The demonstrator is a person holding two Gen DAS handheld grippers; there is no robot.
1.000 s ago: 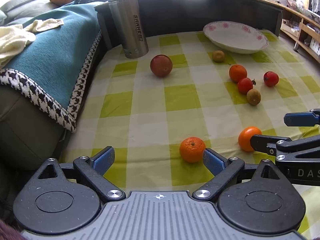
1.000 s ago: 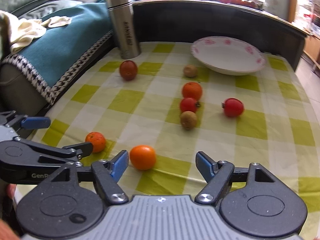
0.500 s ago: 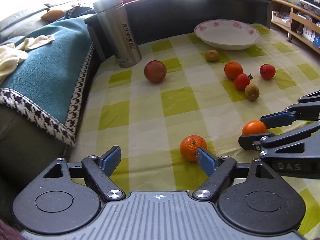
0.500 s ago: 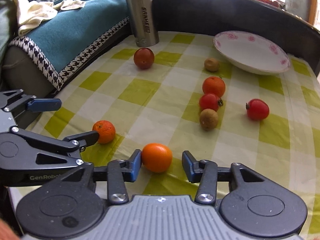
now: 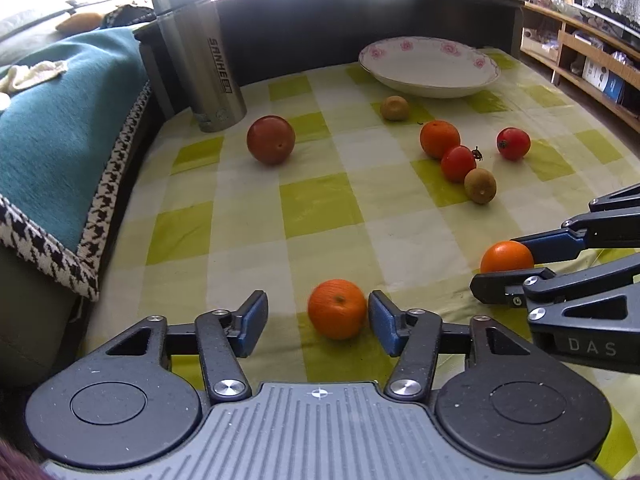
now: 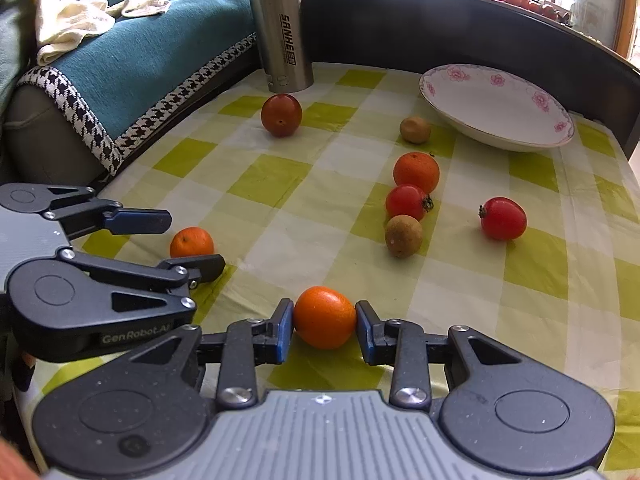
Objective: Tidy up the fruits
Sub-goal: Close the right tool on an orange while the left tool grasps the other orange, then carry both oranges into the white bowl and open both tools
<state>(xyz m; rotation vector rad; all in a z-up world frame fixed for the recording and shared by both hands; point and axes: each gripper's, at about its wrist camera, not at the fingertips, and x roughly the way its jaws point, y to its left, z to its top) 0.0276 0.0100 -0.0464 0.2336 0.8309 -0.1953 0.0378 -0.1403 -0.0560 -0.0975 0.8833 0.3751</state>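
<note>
Right tongs clamped on an orange; left tongs apart around a second one.

The right gripper [image 6: 324, 326] has both blue pads pressed against the smooth round orange fruit [image 6: 325, 317], which sits on the green-and-white checked tablecloth [image 6: 276, 184]. The left gripper [image 5: 318, 322] stands with its fingers apart: the dimpled orange mandarin [image 5: 338, 309] lies between them, just beside the right pad and clear of the left one. Ahead of the right gripper lie a brown kiwi [image 6: 403, 236], a red tomato [image 6: 407, 202] and another orange [image 6: 416, 172] in a close line, with a second red tomato [image 6: 503, 218] off to the right. Farther ahead stand a white flower-rimmed plate [image 6: 496, 106], a dark red round fruit [image 6: 281, 115] and a steel flask [image 6: 280, 26].
</note>
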